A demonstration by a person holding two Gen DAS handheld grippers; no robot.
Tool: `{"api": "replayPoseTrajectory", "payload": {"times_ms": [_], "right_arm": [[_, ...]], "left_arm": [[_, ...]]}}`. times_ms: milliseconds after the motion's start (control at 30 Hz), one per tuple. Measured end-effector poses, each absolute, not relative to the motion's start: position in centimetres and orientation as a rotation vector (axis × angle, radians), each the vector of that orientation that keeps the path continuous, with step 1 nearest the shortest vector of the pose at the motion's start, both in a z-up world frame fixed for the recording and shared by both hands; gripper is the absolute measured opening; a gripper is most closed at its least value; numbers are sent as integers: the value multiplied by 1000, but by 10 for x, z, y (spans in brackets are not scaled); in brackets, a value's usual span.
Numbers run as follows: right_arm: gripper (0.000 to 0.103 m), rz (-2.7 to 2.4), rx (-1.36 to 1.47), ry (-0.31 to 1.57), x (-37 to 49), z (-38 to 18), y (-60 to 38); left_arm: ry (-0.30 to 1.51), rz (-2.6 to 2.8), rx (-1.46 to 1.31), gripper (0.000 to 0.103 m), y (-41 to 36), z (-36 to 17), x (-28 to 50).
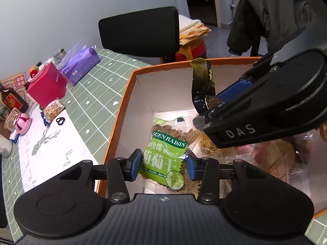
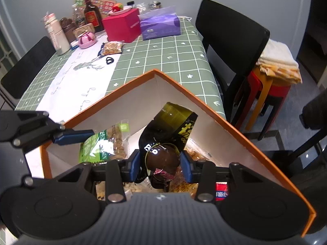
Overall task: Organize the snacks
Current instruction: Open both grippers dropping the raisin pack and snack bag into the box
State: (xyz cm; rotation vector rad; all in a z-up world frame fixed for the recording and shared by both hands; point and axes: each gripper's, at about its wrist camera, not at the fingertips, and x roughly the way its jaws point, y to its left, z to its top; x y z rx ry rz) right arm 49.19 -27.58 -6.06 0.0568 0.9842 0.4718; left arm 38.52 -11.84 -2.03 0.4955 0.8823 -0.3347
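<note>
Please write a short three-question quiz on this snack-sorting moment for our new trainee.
1. True or false: both tongs are over the orange-rimmed box.
2. Which packet sits between the fingers of the left tongs? A) dark green and black packet B) green raisin packet C) purple tissue pack
3. Fill in: the snack bag of nuts still lying out on the table rests on the white ______.

Key
1. True.
2. B: the green raisin packet. The right tongs hold the dark green and black packet.
3. Table runner, close to the red box.
</note>
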Motion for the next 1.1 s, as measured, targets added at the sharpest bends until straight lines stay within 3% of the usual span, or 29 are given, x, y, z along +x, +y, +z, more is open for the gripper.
{"api": "replayPoseTrajectory", "payload": {"times_ms": [200,467,1100], "right_arm": [[43,461,89,998,497,-70,-274],[50,445,131,971,499,-66,-279],[50,443,80,934,473,-33,-280]], "left_arm": [[908,-314,492,51,-117,-28,392],[880,-306,483,67,-119,-22,390],[839,-290,463,67,-109,13,366]]}}
